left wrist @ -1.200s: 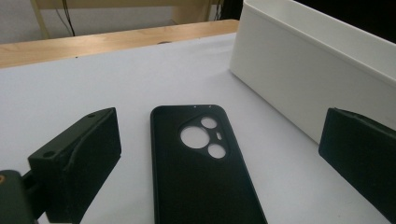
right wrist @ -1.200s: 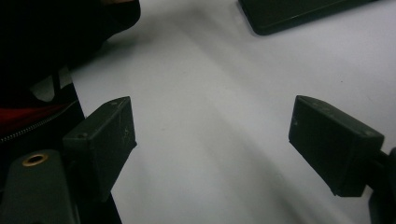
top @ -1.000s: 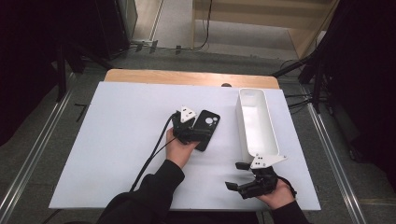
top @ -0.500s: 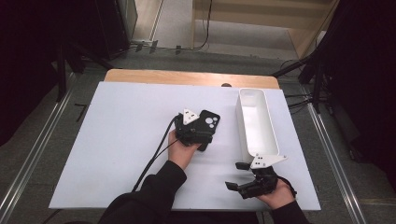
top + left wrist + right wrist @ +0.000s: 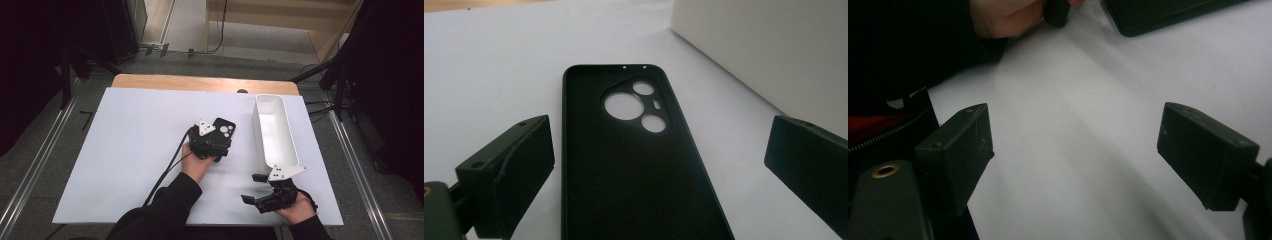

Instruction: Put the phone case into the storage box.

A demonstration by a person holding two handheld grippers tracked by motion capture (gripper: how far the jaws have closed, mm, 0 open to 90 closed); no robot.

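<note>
- Phone case (image 5: 634, 160) is the thing we are after. It is black, lies flat with its inside up, and has round holes for the camera near its top end.
- In the high view we see the phone case (image 5: 223, 131) in the middle of the frame, on the white surface (image 5: 130, 150). It lies just left of the long white tray (image 5: 287, 150), and we see a gap between the two.
- Our left claw (image 5: 659, 165) is right over the case. Its jaws stand wide, one on each long side of the case, and neither pad presses on it. From above, the left claw (image 5: 212, 145) sits at the near end of the case.
- We think the step in hand is the reach for the case. The grab is not yet done.
- Our right claw (image 5: 1075, 160) waits with its jaws wide too, and nothing is between them but bare surface. In the high view the right claw (image 5: 257, 192) is in the lower right of the frame, near the close end of the tray.
- Next, we think the left claw must go down low, so the pads meet the thin side walls of the case. Then the jaws must close on it.
- The case is thin and bendy-looking, we guess, so a hard squeeze could fold it. A soft, even pinch would be best.
- The tray wall is close on one side, so that jaw has little room to spare.
</note>
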